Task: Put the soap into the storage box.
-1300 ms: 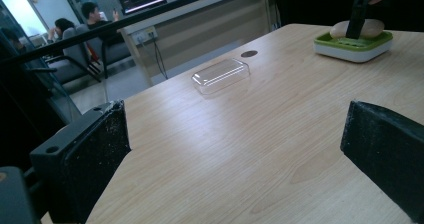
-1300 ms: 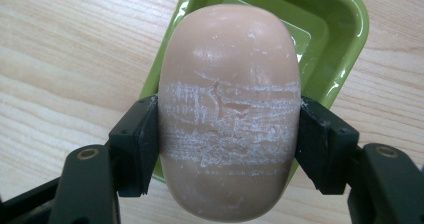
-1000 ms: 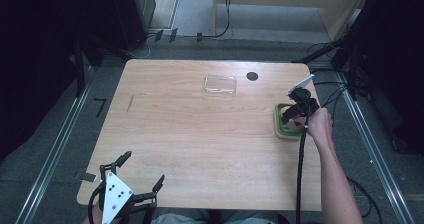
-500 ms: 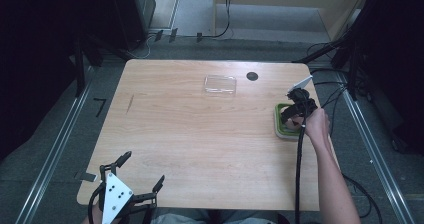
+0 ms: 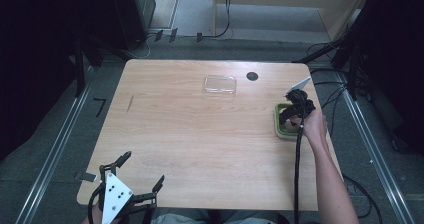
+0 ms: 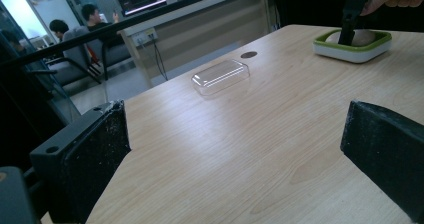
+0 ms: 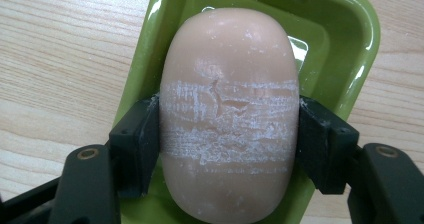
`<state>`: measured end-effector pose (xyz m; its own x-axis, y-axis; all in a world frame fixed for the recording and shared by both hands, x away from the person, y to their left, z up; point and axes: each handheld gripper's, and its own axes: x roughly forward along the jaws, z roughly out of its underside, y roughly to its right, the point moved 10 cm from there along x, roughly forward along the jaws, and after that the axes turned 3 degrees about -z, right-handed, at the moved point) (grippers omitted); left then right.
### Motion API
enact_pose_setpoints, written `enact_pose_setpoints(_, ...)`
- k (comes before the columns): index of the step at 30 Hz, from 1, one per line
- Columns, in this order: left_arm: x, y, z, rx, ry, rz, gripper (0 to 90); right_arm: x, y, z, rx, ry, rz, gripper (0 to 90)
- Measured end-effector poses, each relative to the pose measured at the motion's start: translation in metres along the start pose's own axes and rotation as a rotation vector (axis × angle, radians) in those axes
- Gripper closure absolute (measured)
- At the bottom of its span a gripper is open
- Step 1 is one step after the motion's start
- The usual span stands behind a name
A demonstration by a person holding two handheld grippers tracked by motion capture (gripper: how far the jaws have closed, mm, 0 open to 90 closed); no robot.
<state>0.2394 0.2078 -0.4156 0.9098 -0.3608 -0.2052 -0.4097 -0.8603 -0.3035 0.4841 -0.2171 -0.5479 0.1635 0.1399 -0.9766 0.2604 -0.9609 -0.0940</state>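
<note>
A pale pink bar of soap [image 7: 229,84], scuffed white across its middle, lies lengthwise over a green soap dish [image 7: 345,39]. My right gripper [image 7: 229,144] is shut on it, one black pad pressed on each long side. I cannot tell whether the soap still touches the dish. In the high view that gripper [image 5: 295,111] points down over the dish [image 5: 278,126] at the table's right edge. My left gripper [image 5: 142,169] stands open at the front left corner with nothing between its jaws. Its view looks across the table to the dish [image 6: 350,54] and the soap [image 6: 367,36].
A clear plastic lid [image 5: 220,84] lies at the back middle of the wooden table [image 5: 200,134], with a dark round hole [image 5: 252,76] to its right. The right gripper's cable [image 5: 298,164] runs along the forearm. People sit at desks beyond the table [image 6: 80,29].
</note>
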Motion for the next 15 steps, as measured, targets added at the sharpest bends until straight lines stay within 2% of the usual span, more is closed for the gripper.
enact_pose_setpoints(10, -0.0001, 0.0001, -0.0001, 0.000, 0.000, 0.000, 0.0, -0.0003, -0.0014, 0.0005, -0.010, -0.004, -0.004, 32.8)
enact_pose_setpoints(15, 0.0001, 0.0006, 0.0000, 0.001, 0.000, 0.002, 0.0, -0.0054, -0.0028, -0.0006, -0.026, 0.005, 0.010, 31.4)
